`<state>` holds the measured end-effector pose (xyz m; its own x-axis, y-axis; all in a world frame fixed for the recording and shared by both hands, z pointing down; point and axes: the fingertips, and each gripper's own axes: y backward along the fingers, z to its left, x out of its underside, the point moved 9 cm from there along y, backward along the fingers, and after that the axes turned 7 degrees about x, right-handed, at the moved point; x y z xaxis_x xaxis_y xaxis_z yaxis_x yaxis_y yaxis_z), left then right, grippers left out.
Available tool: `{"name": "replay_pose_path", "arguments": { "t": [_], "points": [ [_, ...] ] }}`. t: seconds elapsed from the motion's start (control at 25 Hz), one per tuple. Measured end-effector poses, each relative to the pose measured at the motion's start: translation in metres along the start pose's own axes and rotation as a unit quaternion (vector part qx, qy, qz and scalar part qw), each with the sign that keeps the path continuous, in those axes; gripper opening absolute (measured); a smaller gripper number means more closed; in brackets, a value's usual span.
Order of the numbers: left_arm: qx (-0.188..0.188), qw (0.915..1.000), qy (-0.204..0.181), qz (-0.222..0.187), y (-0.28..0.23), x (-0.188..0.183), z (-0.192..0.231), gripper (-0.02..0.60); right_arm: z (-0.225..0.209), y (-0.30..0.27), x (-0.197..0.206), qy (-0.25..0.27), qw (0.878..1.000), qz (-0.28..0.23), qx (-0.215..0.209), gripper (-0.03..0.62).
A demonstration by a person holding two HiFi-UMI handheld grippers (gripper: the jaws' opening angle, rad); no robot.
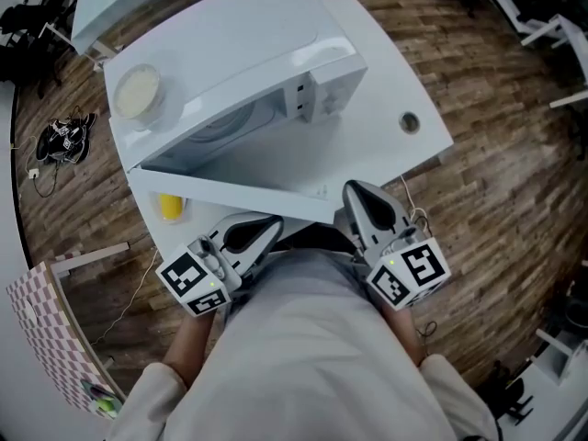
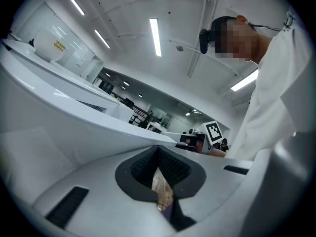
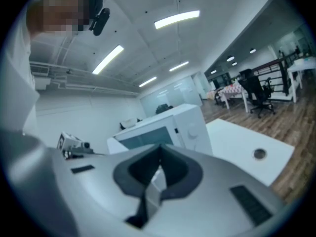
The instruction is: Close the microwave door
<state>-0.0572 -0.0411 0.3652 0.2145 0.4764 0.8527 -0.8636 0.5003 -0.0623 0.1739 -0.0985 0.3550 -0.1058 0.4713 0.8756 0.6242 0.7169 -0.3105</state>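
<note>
A white microwave (image 1: pixel 230 49) stands on a white table (image 1: pixel 404 81), its door (image 1: pixel 239 191) swung wide open toward me. The door's free edge ends just in front of my right gripper (image 1: pixel 356 194), which is shut and holds nothing. My left gripper (image 1: pixel 268 227) is also shut and empty, and sits just below the door's near side. In the left gripper view the door (image 2: pixel 74 120) fills the left as a wide white band above the shut left gripper (image 2: pixel 159 179). From the right gripper (image 3: pixel 156 174) I see the microwave (image 3: pixel 168 127) from its front.
A pale bowl (image 1: pixel 138 92) rests on the microwave's top. A yellow object (image 1: pixel 170 206) lies on the table under the open door. The table has a round cable hole (image 1: pixel 410 122) at the right. Wooden floor surrounds the table; office chairs (image 3: pixel 254 90) stand far off.
</note>
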Motion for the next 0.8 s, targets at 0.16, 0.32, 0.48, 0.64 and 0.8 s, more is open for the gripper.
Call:
{"name": "replay_pose_path", "arguments": {
  "t": [0.16,0.32,0.48,0.64,0.8],
  "points": [
    [-0.017,0.9998,-0.002,-0.006,-0.005,0.0,0.0,0.016,-0.006,-0.004,-0.004,0.003,1.0,0.001,-0.017,0.021],
    [-0.034,0.9993,-0.006,-0.013,-0.008,-0.001,0.002,0.015,-0.011,-0.009,-0.01,0.005,0.999,-0.002,-0.033,0.021],
    [-0.05,0.9985,-0.005,-0.022,-0.011,-0.001,0.002,0.015,-0.014,-0.011,-0.011,0.006,0.999,0.001,-0.044,0.021],
    [-0.062,0.9976,-0.003,-0.032,-0.016,-0.003,0.004,0.015,-0.015,-0.015,-0.011,0.001,0.998,0.006,-0.056,0.022],
    [-0.071,0.9969,-0.004,-0.032,-0.019,-0.003,0.006,0.015,-0.015,-0.016,-0.01,-0.001,0.998,0.013,-0.066,0.022]
  ]
}}
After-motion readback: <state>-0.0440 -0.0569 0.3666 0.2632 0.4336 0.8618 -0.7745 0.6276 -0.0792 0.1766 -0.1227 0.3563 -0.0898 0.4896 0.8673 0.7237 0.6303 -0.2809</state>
